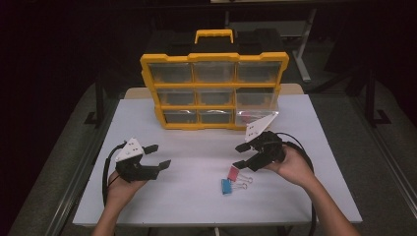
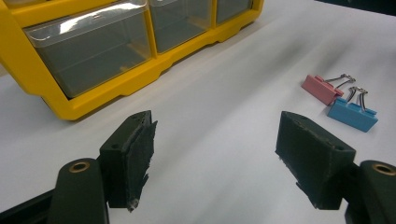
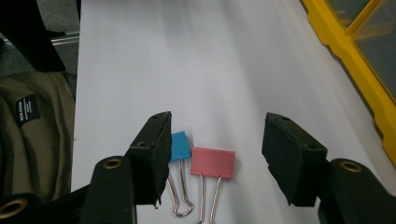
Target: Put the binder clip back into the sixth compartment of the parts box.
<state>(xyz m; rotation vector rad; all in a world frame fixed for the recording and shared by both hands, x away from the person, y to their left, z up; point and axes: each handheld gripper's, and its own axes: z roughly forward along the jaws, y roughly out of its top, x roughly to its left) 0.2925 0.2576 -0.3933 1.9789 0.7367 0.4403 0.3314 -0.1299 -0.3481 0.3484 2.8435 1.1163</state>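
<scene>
i've got a claw in each hand over the white table (image 1: 196, 196). my left claw (image 1: 156, 156) sits near the left edge, jaws spread wide with nothing between them, just bare tabletop. in the left gripper view the left claw (image 2: 215, 154) points toward the bottom row of the yellow organizer (image 2: 37, 74), and the clips lie off to its right.

my right claw (image 1: 242, 156) is also spread wide and isn't gripping anything. it hangs just above and beside the two binder clips. in the right gripper view the right claw (image 3: 215, 154) frames the pink clip (image 3: 212, 163) between its jaws, not touching it, while the blue clip (image 3: 179, 146) is partly hidden behind one jaw.

from the high view the pink clip (image 1: 233, 173) and blue clip (image 1: 226, 186) lie side by side on the table, right of centre. the organizer (image 1: 214, 59) stands upright at the far side, clear drawers facing me, handle on top. its bottom right drawer (image 1: 253, 117) looks pulled out.
</scene>
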